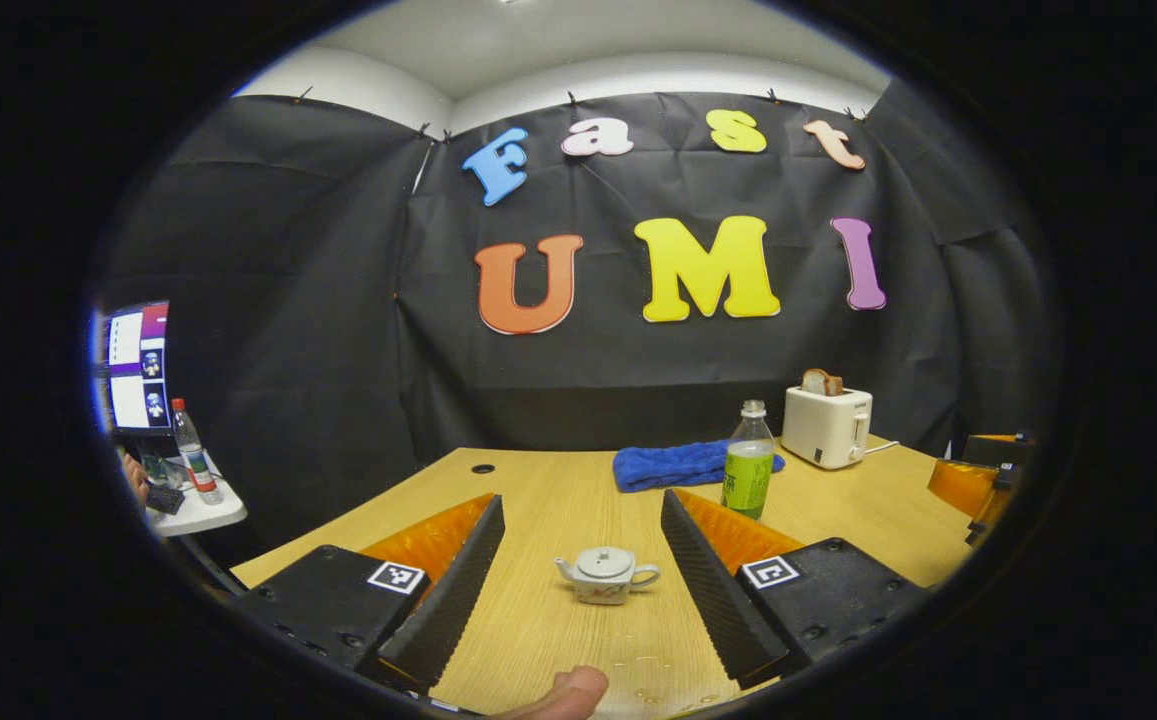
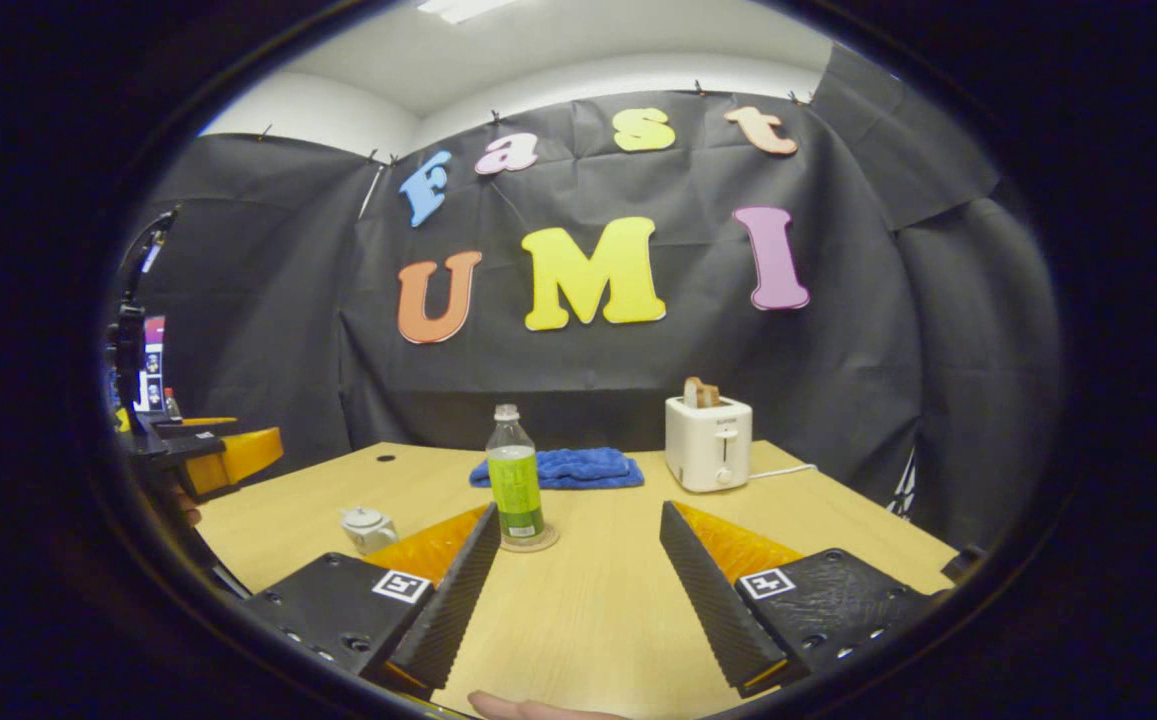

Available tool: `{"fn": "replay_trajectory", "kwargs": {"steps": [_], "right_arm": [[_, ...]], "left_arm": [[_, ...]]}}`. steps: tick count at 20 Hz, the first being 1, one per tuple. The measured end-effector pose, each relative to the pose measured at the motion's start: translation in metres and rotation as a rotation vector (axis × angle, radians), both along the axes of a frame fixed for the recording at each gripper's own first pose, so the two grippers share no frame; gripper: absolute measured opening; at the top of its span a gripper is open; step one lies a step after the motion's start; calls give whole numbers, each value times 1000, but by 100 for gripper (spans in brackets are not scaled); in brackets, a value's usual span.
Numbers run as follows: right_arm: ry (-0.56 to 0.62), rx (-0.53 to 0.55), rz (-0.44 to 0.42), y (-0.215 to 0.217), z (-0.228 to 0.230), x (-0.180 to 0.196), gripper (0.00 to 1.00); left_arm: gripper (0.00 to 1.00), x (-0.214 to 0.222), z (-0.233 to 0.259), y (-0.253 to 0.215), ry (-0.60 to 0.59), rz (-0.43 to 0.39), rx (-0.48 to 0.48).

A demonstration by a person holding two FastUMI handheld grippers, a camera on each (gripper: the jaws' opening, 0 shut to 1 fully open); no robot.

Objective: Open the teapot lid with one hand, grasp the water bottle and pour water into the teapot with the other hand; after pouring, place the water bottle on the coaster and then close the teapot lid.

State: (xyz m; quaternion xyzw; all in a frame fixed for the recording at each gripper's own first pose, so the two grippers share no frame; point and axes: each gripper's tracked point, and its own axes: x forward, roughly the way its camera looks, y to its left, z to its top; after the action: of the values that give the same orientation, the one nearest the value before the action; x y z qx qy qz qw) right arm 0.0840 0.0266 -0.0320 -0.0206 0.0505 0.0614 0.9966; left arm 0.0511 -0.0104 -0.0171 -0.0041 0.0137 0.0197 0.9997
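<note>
Left gripper [image 1: 578, 575]: fingers spread wide apart, holding nothing; low over the wooden worktop [image 1: 558, 500], aimed at the teapot
Teapot [image 1: 605, 575]: in the left gripper view it sits on the worktop between the two fingers, touching neither, lid on, spout to the left and handle to the right; in the right gripper view it is small and off to the left [image 2: 368, 528]
Water bottle [image 1: 748, 460]: upright with a green label, beyond the teapot and to its right in the left gripper view
Coaster [image 2: 530, 542]: seen in the right gripper view as a pale disc under the bottle [image 2: 515, 473]
Blue cloth [image 1: 683, 465]: folded, behind the bottle
Toaster [image 1: 827, 425]: white, bread in its slot, at the far right of the worktop
Right gripper [image 2: 578, 575]: fingers wide apart, empty, pointing just right of the bottle
Other gripper, right gripper view: the left gripper shows at the left edge [image 2: 193, 450]
Side table, left gripper view: a screen [image 1: 138, 365] and a second bottle [image 1: 193, 452] at far left
</note>
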Motion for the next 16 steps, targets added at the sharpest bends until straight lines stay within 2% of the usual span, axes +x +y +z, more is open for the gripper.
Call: {"fn": "replay_trajectory", "kwargs": {"steps": [1,4,7,9,13,16], "right_arm": [[-10,-19,-13,2,8,-8,96],[-37,-66,-27,8,19,-36,96],[-35,-88,-52,9,15,-61,94],[1,-98,-59,14,3,-74,97],[24,-91,-61,11,-1,-82,97],[-15,-149,-63,8,10,-84,97]], "left_arm": [[99,-10,4,7,-12,12,-7],[99,-35,13,6,-17,-29,-39],[99,-56,16,9,4,-64,-53],[100,-67,26,16,-16,-64,-64],[99,-78,29,31,-9,-52,-39],[99,-81,24,38,11,-39,-40]]}}
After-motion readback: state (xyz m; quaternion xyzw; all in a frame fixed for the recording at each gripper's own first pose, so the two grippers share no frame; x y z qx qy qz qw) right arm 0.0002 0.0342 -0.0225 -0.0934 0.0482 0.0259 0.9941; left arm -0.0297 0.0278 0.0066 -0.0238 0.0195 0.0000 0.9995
